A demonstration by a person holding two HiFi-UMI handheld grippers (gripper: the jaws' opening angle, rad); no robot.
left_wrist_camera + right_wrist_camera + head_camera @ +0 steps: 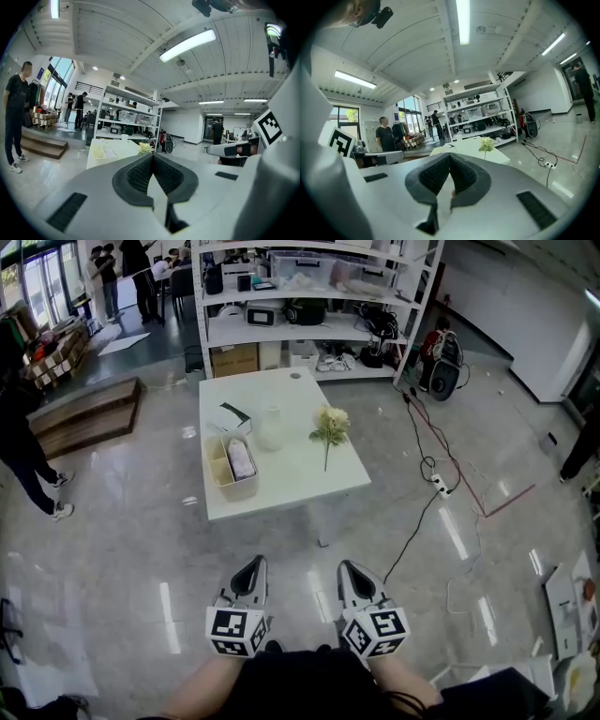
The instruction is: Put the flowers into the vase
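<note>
White table point(281, 493) sits mid-frame on a shiny workshop floor, flowers point(329, 427) lying flat on it just right of the vase point(270, 430), so nothing's done yet. Left gripper point(251, 568) and right gripper point(351, 570) sit at the bottom, well short, both clenched on nothing. Only the head view shows the vase clearly, gripper views just catch the blooms

Glossy floor point(141, 549), matt table point(291, 479), smooth vase point(270, 430)

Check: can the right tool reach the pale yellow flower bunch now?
Probably not: the right tool, shut, hangs over floor short of the white table bearing the pale yellow flower bunch; the way looks unobstructed.
</note>
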